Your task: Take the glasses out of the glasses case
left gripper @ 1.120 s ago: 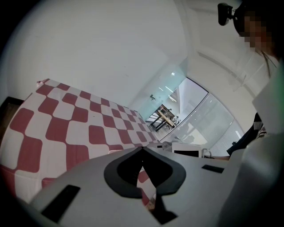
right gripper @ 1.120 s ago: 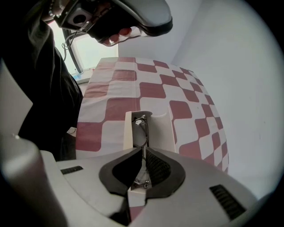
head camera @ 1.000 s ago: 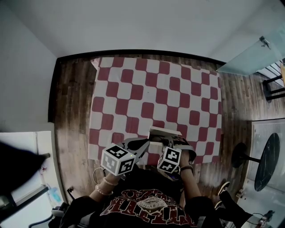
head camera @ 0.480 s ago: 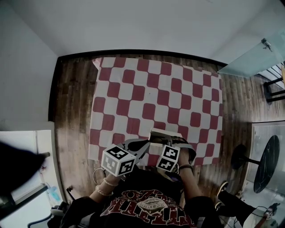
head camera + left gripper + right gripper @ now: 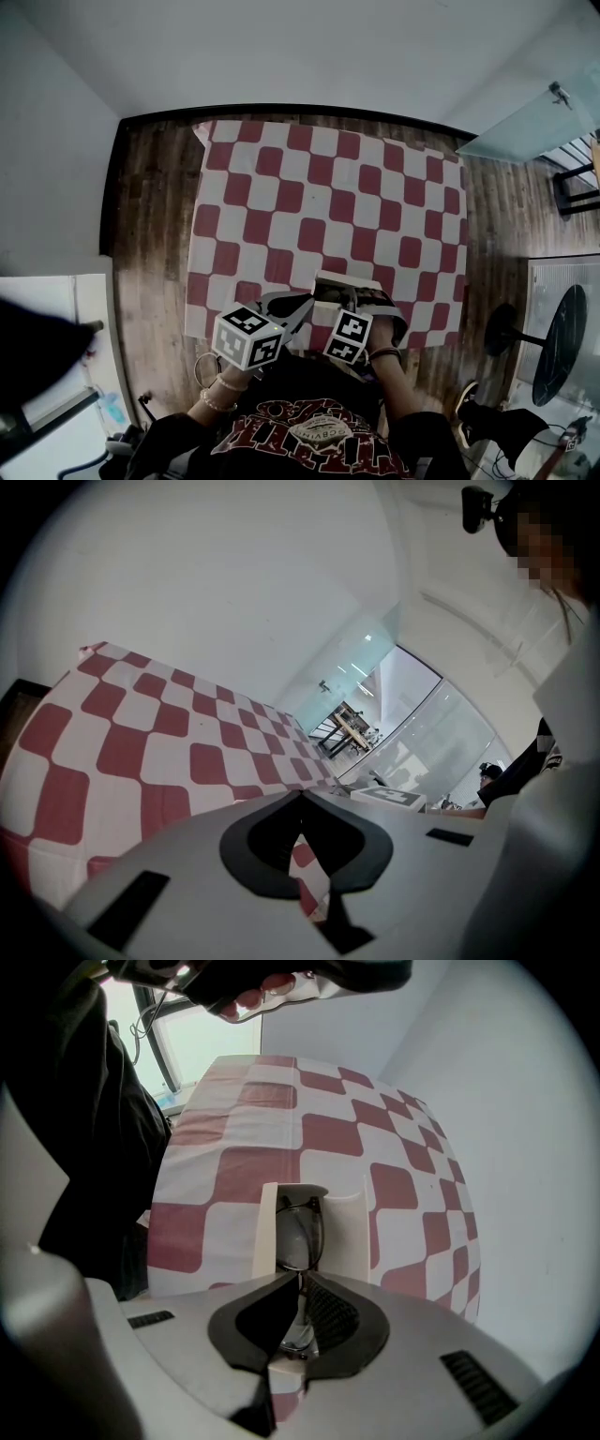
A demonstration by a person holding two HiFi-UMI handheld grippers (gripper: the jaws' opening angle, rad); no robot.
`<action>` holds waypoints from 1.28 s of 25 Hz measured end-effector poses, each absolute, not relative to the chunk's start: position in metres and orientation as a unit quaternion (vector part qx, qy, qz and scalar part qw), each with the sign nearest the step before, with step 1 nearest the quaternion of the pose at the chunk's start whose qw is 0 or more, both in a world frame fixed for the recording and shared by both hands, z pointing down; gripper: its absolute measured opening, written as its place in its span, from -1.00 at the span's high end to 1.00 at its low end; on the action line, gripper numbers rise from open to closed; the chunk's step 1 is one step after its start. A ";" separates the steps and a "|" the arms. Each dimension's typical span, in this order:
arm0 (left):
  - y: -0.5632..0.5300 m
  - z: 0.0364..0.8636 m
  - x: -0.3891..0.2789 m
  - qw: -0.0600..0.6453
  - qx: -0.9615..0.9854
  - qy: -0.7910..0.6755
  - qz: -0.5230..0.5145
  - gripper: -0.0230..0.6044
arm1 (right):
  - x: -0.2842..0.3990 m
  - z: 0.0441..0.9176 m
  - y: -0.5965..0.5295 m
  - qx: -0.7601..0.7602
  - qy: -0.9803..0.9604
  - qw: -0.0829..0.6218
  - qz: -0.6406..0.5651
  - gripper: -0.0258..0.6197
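Though at near edge of table (image 5: 309,187), right tongs (image 5: 300,1279) tight on glasses (image 5: 295,1232) in case (image 5: 343,1232); left tongs (image 5: 300,794) together

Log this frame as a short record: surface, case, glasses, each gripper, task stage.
surface: red-and-white checkered tablecloth
case: cream rigid glasses case, open, near the person's edge of the cloth
glasses: dark thin-framed glasses, lying inside the case
right gripper: jaws closed on the glasses' frame, as far as its view shows
left gripper: jaws together, nothing between them, to the left of the case
task stage: glasses gripped, not yet lifted out
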State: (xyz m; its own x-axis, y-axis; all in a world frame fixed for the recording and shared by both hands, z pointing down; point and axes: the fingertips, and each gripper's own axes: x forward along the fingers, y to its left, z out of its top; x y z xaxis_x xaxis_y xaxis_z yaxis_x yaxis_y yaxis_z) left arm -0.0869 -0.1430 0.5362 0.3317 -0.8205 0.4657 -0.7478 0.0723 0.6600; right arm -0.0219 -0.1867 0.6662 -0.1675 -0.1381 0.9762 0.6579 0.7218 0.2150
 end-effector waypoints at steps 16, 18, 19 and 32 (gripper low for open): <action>-0.141 0.538 -0.082 0.454 0.680 -0.575 -0.041 0.90 | -0.022 0.656 -0.193 -0.170 -0.713 0.605 -0.311 0.82; -0.141 0.539 -0.083 0.454 0.679 -0.575 -0.041 0.90 | -0.022 0.654 -0.195 -0.165 -0.716 0.605 -0.306 0.82; -0.141 0.539 -0.082 0.454 0.679 -0.575 -0.041 0.90 | -0.023 0.653 -0.196 -0.163 -0.718 0.605 -0.304 0.82; -0.141 0.541 -0.079 0.456 0.682 -0.571 -0.036 0.90 | -0.024 0.642 -0.202 -0.142 -0.730 0.601 -0.292 0.83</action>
State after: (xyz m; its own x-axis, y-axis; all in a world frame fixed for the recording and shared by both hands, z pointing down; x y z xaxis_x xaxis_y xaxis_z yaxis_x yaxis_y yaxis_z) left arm -0.0794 -0.1407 0.5408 0.3450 -0.8109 0.4726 -0.7460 0.0686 0.6624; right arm -0.0244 -0.2022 0.6422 -0.2373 -0.1434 0.9608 0.5587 0.7889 0.2558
